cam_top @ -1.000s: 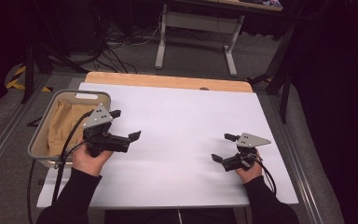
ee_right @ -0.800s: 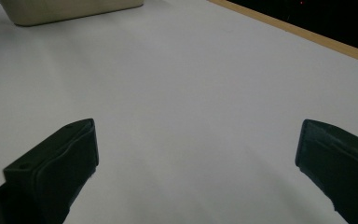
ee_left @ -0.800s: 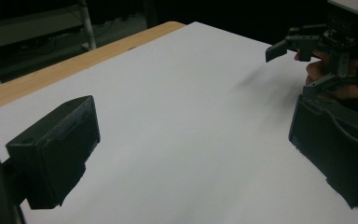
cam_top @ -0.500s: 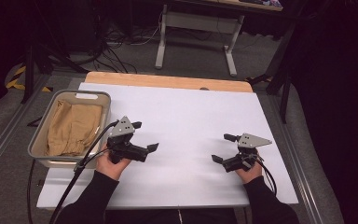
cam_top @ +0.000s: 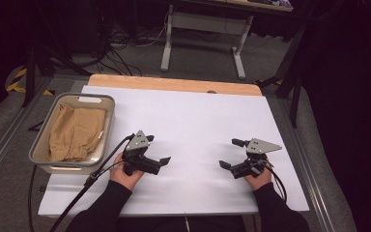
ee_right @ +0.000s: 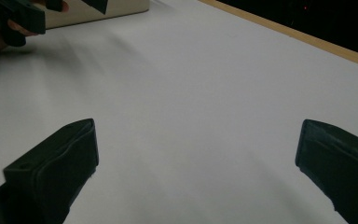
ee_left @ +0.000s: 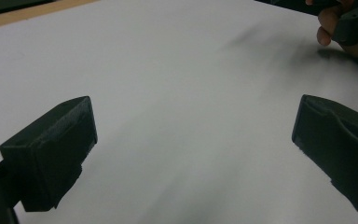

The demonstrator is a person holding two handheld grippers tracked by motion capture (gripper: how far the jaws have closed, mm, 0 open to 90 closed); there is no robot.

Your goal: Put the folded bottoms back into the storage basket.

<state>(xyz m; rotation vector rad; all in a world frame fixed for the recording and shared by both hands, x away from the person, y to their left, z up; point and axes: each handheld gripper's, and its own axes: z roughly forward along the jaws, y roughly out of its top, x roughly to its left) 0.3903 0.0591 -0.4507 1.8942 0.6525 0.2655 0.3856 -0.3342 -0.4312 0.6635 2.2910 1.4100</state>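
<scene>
You held the left gripper [cam_top: 158, 150] low over the white tabletop [cam_top: 193, 121] near its front edge, jaws spread wide with nothing between them. Your right gripper [cam_top: 232, 153] sat well apart on the other side, also near the front, jaws likewise parted and empty, pointing inward. Farther back and off to the left, the grey bin [cam_top: 41, 145] stood at the tabletop's left edge, near your left gripper, with the tan cloth [cam_top: 75, 133] lying crumpled inside it.
</scene>
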